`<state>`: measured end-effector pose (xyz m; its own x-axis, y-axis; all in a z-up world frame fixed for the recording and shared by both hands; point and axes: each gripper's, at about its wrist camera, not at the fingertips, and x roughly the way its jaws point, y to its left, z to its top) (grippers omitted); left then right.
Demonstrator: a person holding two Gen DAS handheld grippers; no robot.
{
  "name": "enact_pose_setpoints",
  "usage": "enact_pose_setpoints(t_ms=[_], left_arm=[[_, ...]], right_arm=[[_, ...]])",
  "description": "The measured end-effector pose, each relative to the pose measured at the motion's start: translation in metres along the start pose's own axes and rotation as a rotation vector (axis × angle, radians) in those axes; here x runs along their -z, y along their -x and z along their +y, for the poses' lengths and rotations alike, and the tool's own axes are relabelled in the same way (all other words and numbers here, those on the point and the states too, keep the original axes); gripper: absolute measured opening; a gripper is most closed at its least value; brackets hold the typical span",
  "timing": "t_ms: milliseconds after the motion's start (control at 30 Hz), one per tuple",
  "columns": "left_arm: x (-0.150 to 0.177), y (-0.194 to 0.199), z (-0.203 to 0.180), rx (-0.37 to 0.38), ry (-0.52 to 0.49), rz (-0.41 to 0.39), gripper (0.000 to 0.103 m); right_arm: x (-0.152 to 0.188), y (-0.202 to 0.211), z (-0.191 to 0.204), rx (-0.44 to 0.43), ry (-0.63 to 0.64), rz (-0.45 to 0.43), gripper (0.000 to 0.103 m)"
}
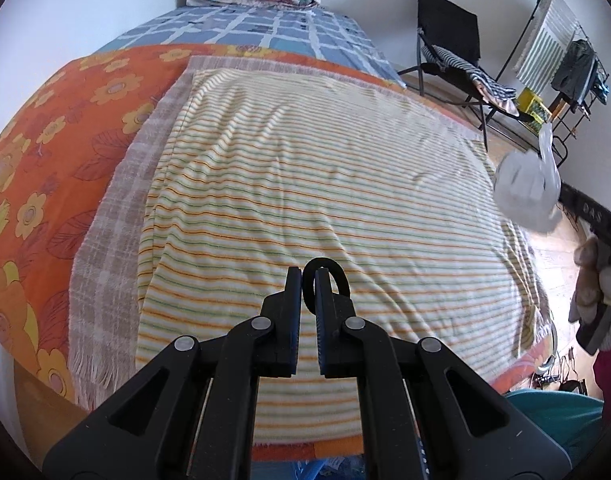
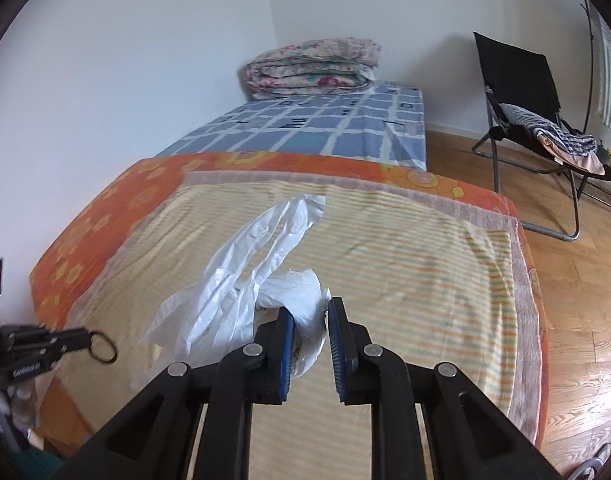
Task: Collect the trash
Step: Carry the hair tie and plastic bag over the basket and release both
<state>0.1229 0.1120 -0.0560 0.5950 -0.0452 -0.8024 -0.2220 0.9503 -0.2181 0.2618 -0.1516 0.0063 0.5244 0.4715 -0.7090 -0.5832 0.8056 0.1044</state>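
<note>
The right tool [image 2: 310, 322] holds a crumpled white plastic bag [image 2: 241, 300] between its pads, with the jaws narrow around the bunched plastic. In the right wrist view the bag hangs above the striped towel [image 2: 405, 280] that covers the bed [image 2: 117, 196], in the lower middle of the frame, and a loose tail of it trails up and to the left. In the left wrist view the same bag appears blurred at the right edge of the frame.

The left tool [image 1: 305, 280] is closed on a small black ring [image 1: 332, 276], which sits at its tips in the lower middle of that frame.

The step in hand seems to be carrying the collected trash off the bed. To do it well, I think the right tool should keep a firm pinch, because thin plastic slips easily and only a part of it is caught. The loose tail could drag on the towel, so it is better to lift the bag clear first. No bin is visible in these views.
</note>
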Motion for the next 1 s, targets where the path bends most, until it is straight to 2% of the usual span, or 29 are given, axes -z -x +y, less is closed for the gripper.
enact_pose_setpoints(t_ms=[567, 767, 1000], left_arm=[[0.047, 0.06, -0.045, 0.075, -0.105, -0.07, 0.004], [0.074, 0.065, -0.06, 0.114, -0.128, -0.04, 0.004], [0.114, 0.059, -0.073, 0.132, -0.165, 0.024, 0.004]], right_arm=[[0.076, 0.079, 0.072, -0.051, 0.133, 0.024, 0.015], [0.107, 0.096, 0.093, -0.058, 0.162, 0.054, 0.015], [0.151, 0.095, 0.106, -0.08, 0.163, 0.137, 0.015]])
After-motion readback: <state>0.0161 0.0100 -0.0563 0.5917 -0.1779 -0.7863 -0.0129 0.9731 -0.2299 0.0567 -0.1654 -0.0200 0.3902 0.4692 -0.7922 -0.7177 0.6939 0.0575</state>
